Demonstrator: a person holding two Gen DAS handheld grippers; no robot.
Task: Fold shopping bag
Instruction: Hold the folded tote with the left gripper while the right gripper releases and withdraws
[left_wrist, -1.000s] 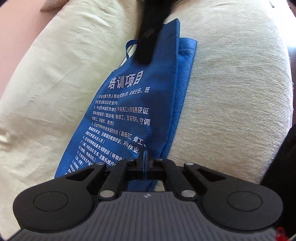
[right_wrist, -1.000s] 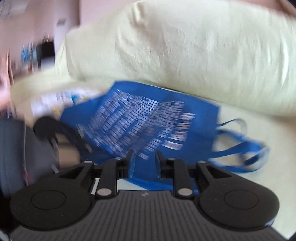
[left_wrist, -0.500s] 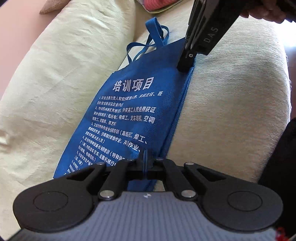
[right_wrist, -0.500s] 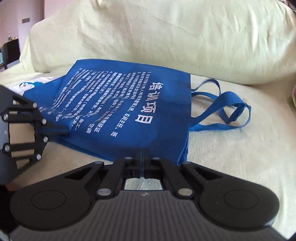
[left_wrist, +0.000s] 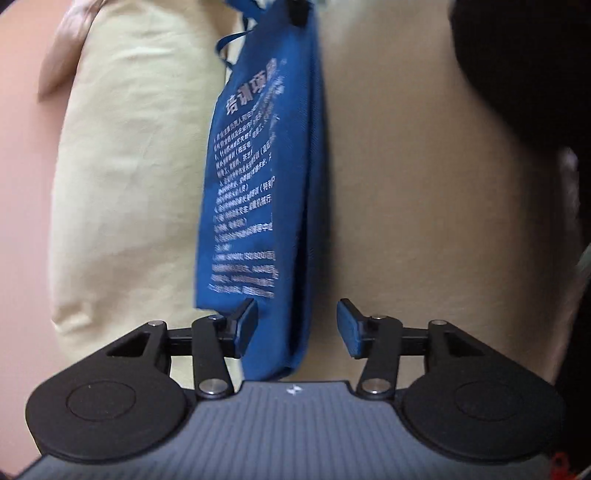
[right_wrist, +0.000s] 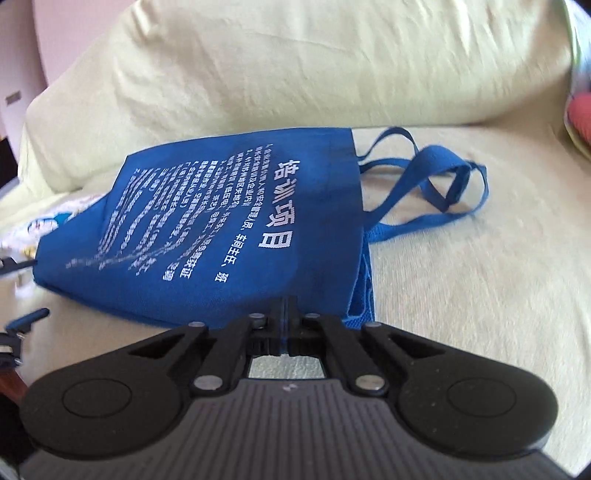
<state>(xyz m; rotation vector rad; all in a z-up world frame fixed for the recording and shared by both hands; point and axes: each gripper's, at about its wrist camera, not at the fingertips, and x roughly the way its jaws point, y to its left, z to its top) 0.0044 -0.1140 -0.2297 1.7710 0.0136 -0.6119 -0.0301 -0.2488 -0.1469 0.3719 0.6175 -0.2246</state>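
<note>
Blue shopping bag (right_wrist: 229, 236), white print "培训项目"

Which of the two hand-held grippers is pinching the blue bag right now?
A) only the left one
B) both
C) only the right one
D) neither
C: the right gripper is closed on the near edge of the blue bag, while the left gripper has its fingers spread apart around the bag's end.

Blue bag (right_wrist: 229, 236), white lettering

Bare sofa seat (right_wrist: 461, 277) right of bag (right_wrist: 229, 236)
</note>
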